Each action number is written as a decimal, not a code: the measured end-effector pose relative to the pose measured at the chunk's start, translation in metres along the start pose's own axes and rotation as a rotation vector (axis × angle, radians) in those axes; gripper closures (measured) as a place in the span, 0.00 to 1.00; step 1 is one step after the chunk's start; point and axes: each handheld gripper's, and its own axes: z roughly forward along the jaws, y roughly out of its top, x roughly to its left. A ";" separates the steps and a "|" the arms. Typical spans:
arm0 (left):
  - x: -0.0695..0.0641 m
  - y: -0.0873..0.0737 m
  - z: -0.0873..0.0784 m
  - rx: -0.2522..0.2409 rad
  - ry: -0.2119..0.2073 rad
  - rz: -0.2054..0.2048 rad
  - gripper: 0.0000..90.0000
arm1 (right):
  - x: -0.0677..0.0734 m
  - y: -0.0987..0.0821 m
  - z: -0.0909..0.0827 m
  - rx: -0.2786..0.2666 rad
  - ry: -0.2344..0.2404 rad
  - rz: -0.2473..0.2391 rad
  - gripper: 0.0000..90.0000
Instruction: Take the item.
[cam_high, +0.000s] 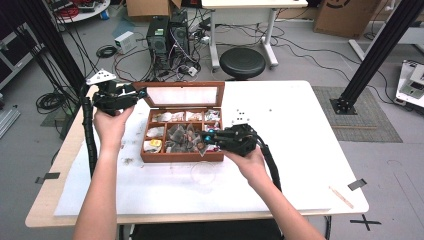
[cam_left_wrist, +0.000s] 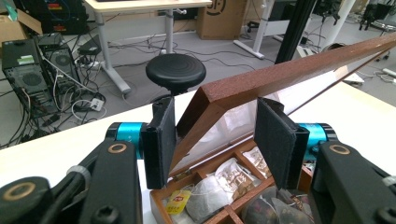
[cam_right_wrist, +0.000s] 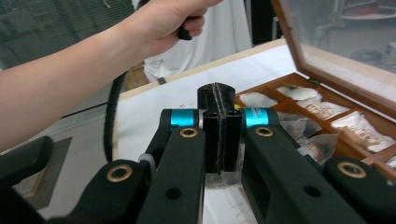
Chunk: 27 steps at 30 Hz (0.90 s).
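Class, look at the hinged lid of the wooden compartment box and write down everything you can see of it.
The brown wooden-framed lid with a clear pane stands raised, tilted back from the brown compartment box of tea bags at its far edge. The frame looks like reddish, slightly speckled wood; the pane shows the white table through it. In the left gripper view its near corner sits between the left gripper's black pads, the left pad touching the frame; whether the right pad touches is unclear.
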 end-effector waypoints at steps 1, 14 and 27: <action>0.000 0.000 0.000 0.000 0.000 -0.001 0.54 | 0.002 -0.001 -0.001 -0.001 0.004 0.001 1.00; 0.000 0.000 0.000 0.004 0.000 0.000 0.54 | 0.019 -0.020 -0.015 -0.014 0.068 -0.007 1.00; -0.001 0.000 0.000 0.004 0.005 -0.001 0.54 | 0.022 -0.033 -0.018 -0.018 0.096 0.006 1.00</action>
